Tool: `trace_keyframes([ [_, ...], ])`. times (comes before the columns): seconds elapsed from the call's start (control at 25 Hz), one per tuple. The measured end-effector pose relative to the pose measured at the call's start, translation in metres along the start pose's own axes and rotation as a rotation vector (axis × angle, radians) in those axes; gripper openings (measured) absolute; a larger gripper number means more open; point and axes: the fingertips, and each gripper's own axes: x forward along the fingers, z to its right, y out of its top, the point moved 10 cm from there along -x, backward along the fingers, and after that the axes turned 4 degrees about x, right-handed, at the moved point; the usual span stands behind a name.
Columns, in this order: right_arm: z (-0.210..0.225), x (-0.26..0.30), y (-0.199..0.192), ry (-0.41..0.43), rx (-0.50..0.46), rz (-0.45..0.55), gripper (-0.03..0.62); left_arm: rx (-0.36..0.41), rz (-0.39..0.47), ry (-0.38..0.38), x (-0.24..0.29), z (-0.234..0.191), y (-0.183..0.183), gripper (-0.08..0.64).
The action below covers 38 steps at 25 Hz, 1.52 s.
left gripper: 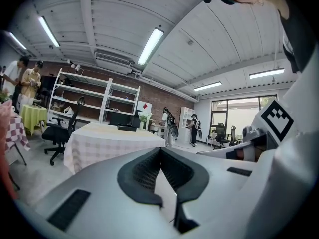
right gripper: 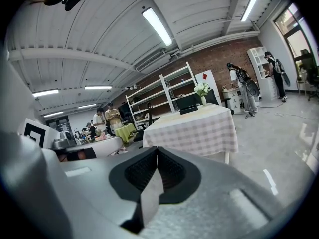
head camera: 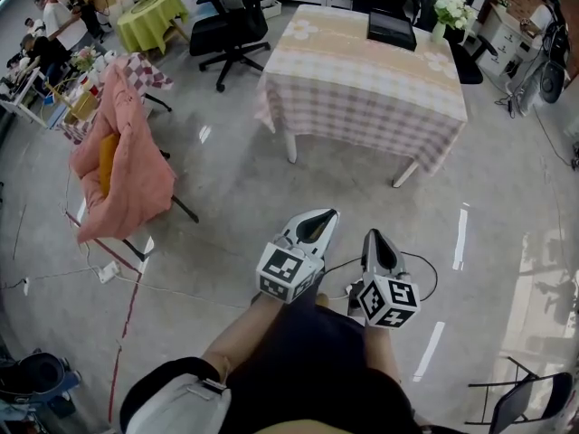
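Left gripper [head camera: 321, 220] closed, jaws tip to tip, nothing between them. Right gripper [head camera: 375, 238] same: closed, empty. Both held side by side over the floor [head camera: 235, 206], aimed at the check-clothed worktop [head camera: 362, 98], well apart from it. Black case [head camera: 391, 28] and flower vase [head camera: 448, 14] sit on its far end

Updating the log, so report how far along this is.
Done: nothing shows as handled. In hand: left gripper and right gripper are both shut and empty, held over the floor. Left: the table ahead stands apart from them, its black case and vase untouched.
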Motion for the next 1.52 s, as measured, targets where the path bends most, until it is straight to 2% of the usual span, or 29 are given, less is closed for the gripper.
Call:
trace_keyframes([
  [0.28, 0.002, 0.031, 0.019, 0.026, -0.011, 0.021, 0.005, 0.028, 0.042, 0.027, 0.022, -0.025, 0.011, 0.009],
  [1.16, 0.034, 0.170, 0.074, 0.068, 0.002, -0.025, 0.005, 0.012, 0.015, 0.073, 0.123, -0.113, 0.034, 0.009],
  [1.52, 0.040, 0.233, 0.097, 0.089, 0.008, -0.032, 0.005, 0.020, 0.010, 0.070, 0.166, -0.159, 0.044, 0.009],
])
